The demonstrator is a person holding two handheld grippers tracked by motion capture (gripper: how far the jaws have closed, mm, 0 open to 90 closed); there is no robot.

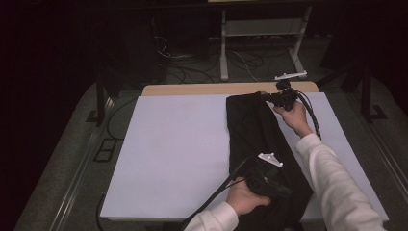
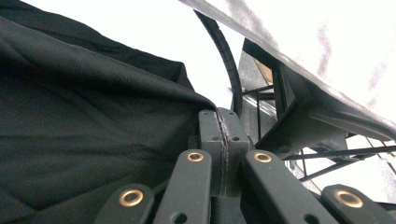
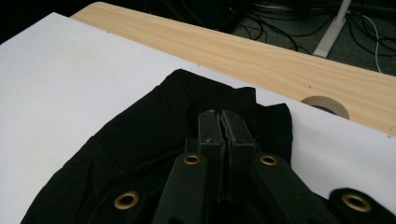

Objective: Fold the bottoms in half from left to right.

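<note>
Table [image 1: 207, 88]: one, wooden, its far edge bare beyond the white board; the right gripper view adds a round cable hole [image 3: 325, 105] in that wood, near the cloth's far end.
White board [image 1: 178, 149]: one, covering nearly all of the tabletop.
Black cloth [image 1: 257, 139]: one piece, folded into a long strip on the right half of the white board, running from the far edge to the near edge; its far end ruffles into loose folds in the right gripper view [image 3: 187, 121].
Hands: two, in white sleeves, both over the black cloth.
Left gripper [image 1: 281, 188]: at the near end of the black cloth, jaws pressed together; in the left gripper view [image 2: 223, 116] black fabric [image 2: 84, 116] drapes against them, though whether any is pinched cannot be told.
Right gripper [image 1: 265, 96]: at the far end of the black cloth, jaws likewise together; the right gripper view [image 3: 223, 116] shows the tips over the folds, a pinch not discernible.
Cables: two, one trailing from each gripper.
</note>
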